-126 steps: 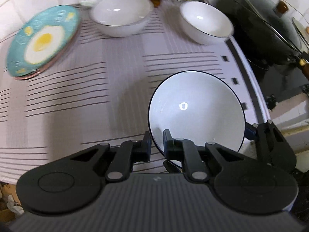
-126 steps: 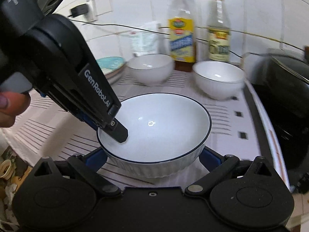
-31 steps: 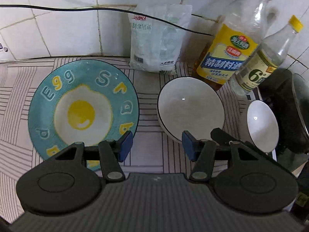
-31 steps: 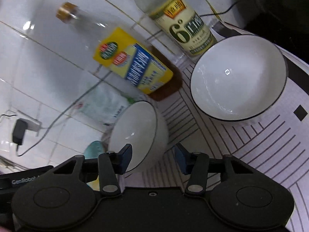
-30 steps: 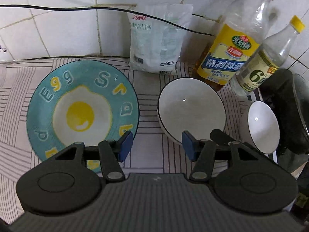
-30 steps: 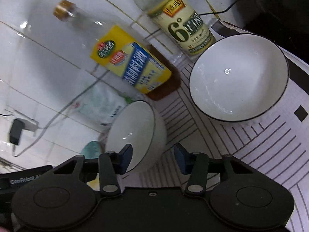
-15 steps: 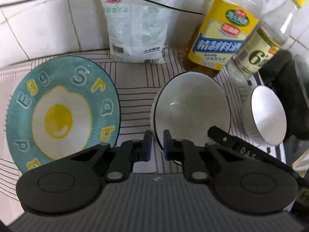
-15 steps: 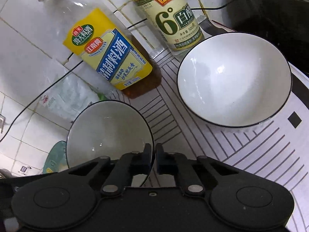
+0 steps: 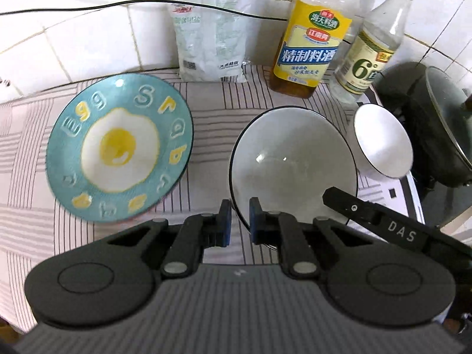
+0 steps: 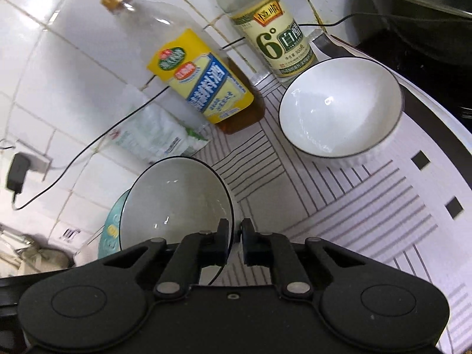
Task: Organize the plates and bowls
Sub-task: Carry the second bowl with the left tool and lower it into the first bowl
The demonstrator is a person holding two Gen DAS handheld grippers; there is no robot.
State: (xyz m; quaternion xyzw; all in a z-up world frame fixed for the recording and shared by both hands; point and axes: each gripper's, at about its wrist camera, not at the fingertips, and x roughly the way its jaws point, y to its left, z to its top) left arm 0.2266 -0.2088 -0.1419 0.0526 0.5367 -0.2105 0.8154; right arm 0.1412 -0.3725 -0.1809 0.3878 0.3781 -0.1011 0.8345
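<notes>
White bowl, near point(image 9: 292, 162): I see both grippers pinching its black-lined rim, one on each side; it sits on the striped cloth, between the plate and the second bowl.
Left gripper point(image 9: 237, 221): my jaws stand narrow, clamped on the near-left rim of that bowl, one finger inside and one outside.
Right gripper point(image 10: 234, 243): my jaws stand narrow, clamped on the rim at the opposite side; its black finger marked DAS shows in the left wrist view, reaching over the bowl's right edge.
Lift: I cannot tell whether the bowl rests on the cloth or is raised off it.
Second bowl point(image 10: 339, 109): white, upright, on the cloth just in front of the vinegar bottle, apart from the held bowl.
Plate point(image 9: 118, 150): teal, fried-egg print with raised letters, flat on the cloth, left of the held bowl, near but not touching.
Striped cloth point(image 9: 206, 103): white with dark lines, covering the counter.
Backdrop: yellow-label bottle point(image 9: 312, 50), vinegar bottle point(image 9: 371, 56) and a salt bag point(image 9: 212, 35) stand against the tiled wall.
Right edge: dark pot point(image 9: 436, 124) with glass lid.
</notes>
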